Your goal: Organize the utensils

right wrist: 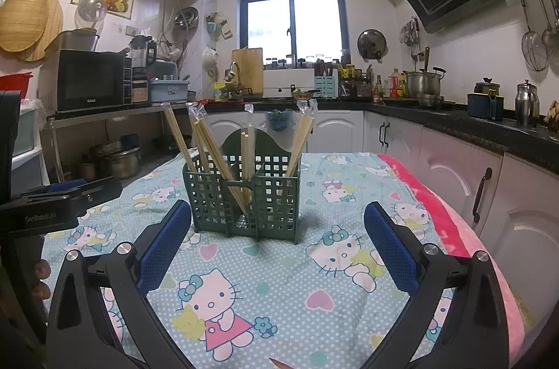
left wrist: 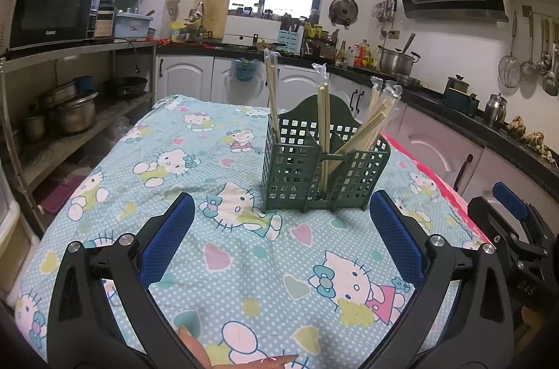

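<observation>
Right up close, the left gripper (left wrist: 282,222) is hanging low over the table with its blue-padded fingers (left wrist: 167,239) spread wide and nothing between them. Beneath it the cloth (left wrist: 195,166), pale blue with cartoon cats and hearts, is covering the whole tabletop, and a pink layer (right wrist: 450,222) is peeking out along the right edge.

Over in the right wrist view, the right gripper (right wrist: 277,234) is sitting just as wide, jaws gaping and empty above the same cloth. Its partner is poking in at the left edge of that view, and the right one is showing at the right edge of the left wrist view, so the two are hovering side by side.

Ahead of both, the green lattice caddy (right wrist: 244,197) is standing upright on the cloth, clear of either set of fingers, a tall scalloped back panel rising behind its compartments. Wrapped chopstick pairs (right wrist: 209,145) are leaning out of it at all angles, clear sleeves crinkling at their tops: some slanting left, one nearly upright in the middle, another bundle (right wrist: 300,142) tilting off to the right.

Behind, the kitchen counter (right wrist: 454,121) is running along the wall.
</observation>
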Available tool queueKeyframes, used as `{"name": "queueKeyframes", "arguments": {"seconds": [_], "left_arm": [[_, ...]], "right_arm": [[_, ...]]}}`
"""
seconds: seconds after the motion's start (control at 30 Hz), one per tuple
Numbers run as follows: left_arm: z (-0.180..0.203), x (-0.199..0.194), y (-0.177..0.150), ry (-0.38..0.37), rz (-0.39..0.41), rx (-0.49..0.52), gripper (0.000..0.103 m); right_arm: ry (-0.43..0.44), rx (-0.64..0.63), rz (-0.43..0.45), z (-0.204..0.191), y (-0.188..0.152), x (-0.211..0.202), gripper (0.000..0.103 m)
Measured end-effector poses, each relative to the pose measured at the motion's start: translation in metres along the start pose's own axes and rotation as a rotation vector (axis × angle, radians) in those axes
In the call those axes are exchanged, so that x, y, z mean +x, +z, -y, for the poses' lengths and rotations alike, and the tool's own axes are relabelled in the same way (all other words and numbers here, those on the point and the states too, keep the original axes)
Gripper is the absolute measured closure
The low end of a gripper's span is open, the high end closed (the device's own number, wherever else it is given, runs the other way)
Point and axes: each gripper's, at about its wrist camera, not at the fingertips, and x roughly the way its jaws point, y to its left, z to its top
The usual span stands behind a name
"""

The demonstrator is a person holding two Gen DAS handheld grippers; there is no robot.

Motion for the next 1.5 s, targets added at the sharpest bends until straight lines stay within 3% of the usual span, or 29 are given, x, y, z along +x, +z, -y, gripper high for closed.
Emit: {"name": "queueKeyframes", "arguments": {"seconds": [1.0,1.37,1.5], "left_arm": [[-0.002,0.0,0.0,0.012,-0.006,-0.01,0.011],[-0.008,0.01,-0.004,0.046,-0.052,-0.04,0.011],[-0.03,0.025,0.004,0.084,-0.108,-0.077,0.011]], "right_arm": [[-0.001,-0.003,0.003,0.0,0.002,0.0,0.006],[-0.018,0.004,-0.003,0.007,0.002,0.001,0.006],[-0.031,0.062,-0.052,0.028,0.003,0.014,0.006]]}}
